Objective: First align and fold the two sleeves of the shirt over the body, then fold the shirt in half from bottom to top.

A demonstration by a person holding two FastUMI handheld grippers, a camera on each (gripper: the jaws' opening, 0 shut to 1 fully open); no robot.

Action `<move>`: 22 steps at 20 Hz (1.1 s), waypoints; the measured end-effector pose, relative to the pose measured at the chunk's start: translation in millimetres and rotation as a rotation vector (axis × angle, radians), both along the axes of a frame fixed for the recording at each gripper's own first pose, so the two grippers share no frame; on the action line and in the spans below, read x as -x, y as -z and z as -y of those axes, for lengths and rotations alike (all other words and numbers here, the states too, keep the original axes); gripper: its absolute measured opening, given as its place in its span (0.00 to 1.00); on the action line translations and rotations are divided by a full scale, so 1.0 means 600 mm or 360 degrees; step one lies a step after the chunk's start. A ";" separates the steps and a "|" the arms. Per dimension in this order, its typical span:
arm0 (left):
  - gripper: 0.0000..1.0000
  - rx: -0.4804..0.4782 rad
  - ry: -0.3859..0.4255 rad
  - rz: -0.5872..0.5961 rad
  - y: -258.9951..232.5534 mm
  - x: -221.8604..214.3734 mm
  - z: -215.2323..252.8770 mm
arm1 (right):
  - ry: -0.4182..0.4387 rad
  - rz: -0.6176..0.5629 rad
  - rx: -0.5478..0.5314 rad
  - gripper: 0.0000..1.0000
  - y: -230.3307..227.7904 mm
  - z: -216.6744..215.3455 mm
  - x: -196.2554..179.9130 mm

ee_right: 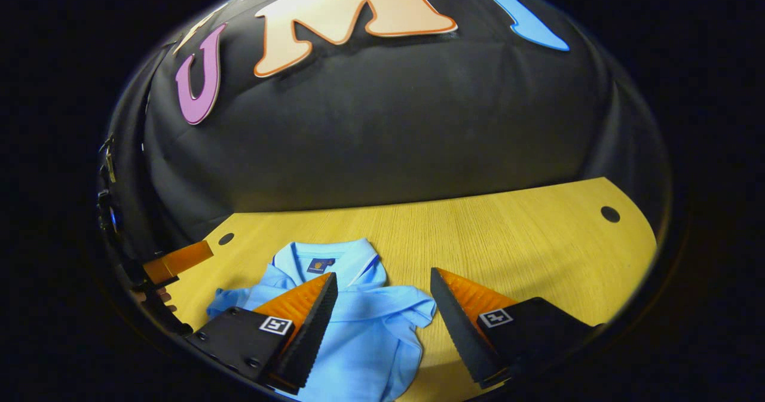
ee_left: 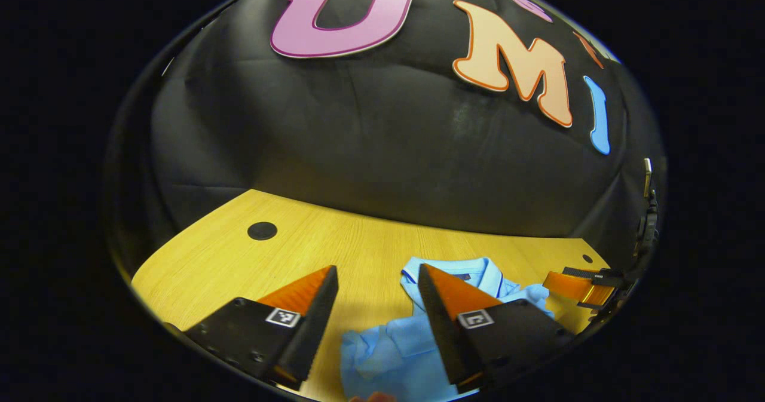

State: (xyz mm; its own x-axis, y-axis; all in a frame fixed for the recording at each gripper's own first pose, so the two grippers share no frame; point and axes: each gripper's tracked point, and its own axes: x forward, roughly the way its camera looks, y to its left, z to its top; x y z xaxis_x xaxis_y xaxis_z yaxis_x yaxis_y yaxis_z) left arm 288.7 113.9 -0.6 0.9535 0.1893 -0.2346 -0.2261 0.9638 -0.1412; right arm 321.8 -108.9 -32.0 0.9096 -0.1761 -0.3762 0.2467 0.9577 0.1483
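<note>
Currently, shirt (ee_right: 358, 324): we find one light blue polo lying rumpled on the near part of the wooden table (ee_right: 508, 241), collar (ee_right: 323, 255) toward the far side.
Handling: we judge it light, soft and limp; it will sag and bunch.
Hold points: we would pinch each sleeve (ee_right: 412, 309) at its outer edge.
Left gripper (ee_left: 376, 306): one; jaws wide, empty, above the shirt's left side.
Right gripper (ee_right: 382, 309): one; jaws wide, empty, over the right sleeve.
Table holes (ee_right: 610, 214): we count three.

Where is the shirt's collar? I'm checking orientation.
In the right gripper view the collar lies at the light blue polo shirt's far end, toward the booth wall, on the wooden table.
</note>
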 end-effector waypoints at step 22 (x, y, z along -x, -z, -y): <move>0.89 -0.0344 0.0025 0.0417 -0.068 0.456 0.074 | -0.0201 0.0532 0.0145 0.98 -0.114 -0.144 0.481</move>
State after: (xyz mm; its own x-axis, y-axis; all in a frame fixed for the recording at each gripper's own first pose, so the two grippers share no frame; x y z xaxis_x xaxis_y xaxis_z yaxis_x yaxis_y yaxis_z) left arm 15.2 69.6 40.1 0.9792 0.1930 0.0631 -0.1943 0.9808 0.0157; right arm 33.0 -22.6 36.2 0.9964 -0.0740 -0.0423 0.0784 0.9905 0.1132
